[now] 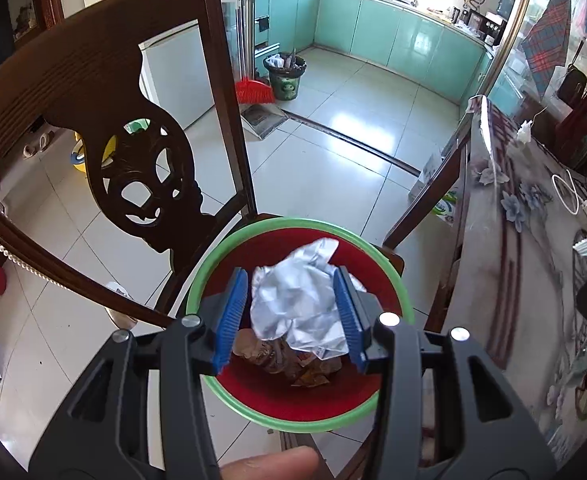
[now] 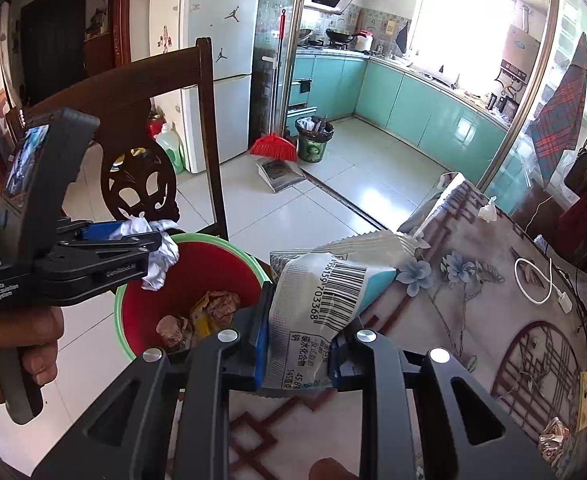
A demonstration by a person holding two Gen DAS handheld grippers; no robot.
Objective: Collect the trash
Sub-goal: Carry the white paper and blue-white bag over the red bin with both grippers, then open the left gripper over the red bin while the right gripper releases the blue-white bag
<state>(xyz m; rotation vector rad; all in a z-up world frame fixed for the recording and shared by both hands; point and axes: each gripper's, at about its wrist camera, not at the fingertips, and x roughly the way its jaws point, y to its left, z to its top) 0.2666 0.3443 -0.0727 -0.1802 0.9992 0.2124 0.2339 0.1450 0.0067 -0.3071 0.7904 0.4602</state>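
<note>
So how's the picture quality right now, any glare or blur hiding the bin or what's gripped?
Left wrist view: crumpled paper and red bin sharp; window glare on the floor tiles; fisheye bends the chair. Right wrist view: snack packet barcode crisp; kitchen window blown out.

Red bin rimmed in green, crumpled white paper between blue pads, silver-and-teal barcoded packet, blue-flowered tablecloth, dark brown chair, teal cabinets.
</note>
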